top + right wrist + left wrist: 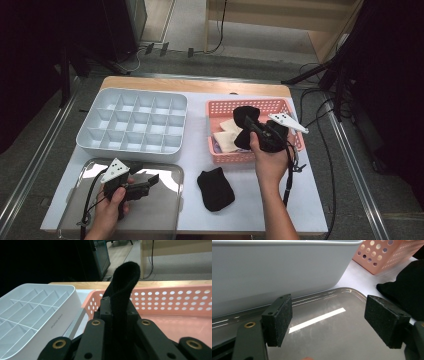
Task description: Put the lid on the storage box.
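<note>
My right gripper (251, 123) is shut on a black sock (244, 116), held up over the pink basket (285, 104). In the right gripper view the black sock (123, 282) sticks up from between the closed jaws of my right gripper (119, 310), with the pink basket (175, 302) behind it. Cream socks (226, 135) lie in the basket. A second black sock (215, 188) lies flat on the table in front of the basket. My left gripper (153, 180) hovers open over the metal tray (167, 200); its pads (280, 318) stand wide apart with nothing between them.
A white divided organiser (134, 125) with several empty compartments stands at the back left, just beyond the tray. In the left gripper view its white wall (274, 270) rises close ahead. Cables and stand legs lie on the floor beyond the table.
</note>
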A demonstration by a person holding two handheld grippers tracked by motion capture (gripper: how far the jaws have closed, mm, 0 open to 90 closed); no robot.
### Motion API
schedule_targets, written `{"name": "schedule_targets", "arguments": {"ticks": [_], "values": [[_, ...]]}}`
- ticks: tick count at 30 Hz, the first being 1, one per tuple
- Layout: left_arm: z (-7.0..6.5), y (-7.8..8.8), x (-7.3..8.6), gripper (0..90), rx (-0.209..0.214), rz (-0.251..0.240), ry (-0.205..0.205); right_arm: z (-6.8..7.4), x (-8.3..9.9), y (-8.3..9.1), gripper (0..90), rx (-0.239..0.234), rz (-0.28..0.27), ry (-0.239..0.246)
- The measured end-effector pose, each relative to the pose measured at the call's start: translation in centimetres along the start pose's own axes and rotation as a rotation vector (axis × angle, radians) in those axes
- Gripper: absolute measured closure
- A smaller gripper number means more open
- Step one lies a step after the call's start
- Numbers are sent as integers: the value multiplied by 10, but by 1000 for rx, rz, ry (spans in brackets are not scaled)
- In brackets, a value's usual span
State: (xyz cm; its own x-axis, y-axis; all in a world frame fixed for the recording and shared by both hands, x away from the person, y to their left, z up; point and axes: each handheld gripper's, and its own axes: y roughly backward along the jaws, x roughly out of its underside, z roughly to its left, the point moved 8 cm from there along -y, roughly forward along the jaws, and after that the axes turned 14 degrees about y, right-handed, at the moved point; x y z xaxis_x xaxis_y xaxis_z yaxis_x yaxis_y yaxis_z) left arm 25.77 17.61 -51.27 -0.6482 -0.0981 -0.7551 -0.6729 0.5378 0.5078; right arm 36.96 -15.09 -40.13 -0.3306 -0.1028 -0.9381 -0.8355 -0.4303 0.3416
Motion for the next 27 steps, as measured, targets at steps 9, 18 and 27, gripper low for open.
{"name": "schedule_targets", "arguments": {"ticks": [9,18,27], "values": [[0,0,0,237,-1,0,-1,-2,7,31,833,-1,-9,-27],[0,0,0,237,-7,-1,0,11,27,62,833,-2,-24,-19],[0,0,0,237,-9,3,-7,25,70,91,833,-27,-25,-40]]}}
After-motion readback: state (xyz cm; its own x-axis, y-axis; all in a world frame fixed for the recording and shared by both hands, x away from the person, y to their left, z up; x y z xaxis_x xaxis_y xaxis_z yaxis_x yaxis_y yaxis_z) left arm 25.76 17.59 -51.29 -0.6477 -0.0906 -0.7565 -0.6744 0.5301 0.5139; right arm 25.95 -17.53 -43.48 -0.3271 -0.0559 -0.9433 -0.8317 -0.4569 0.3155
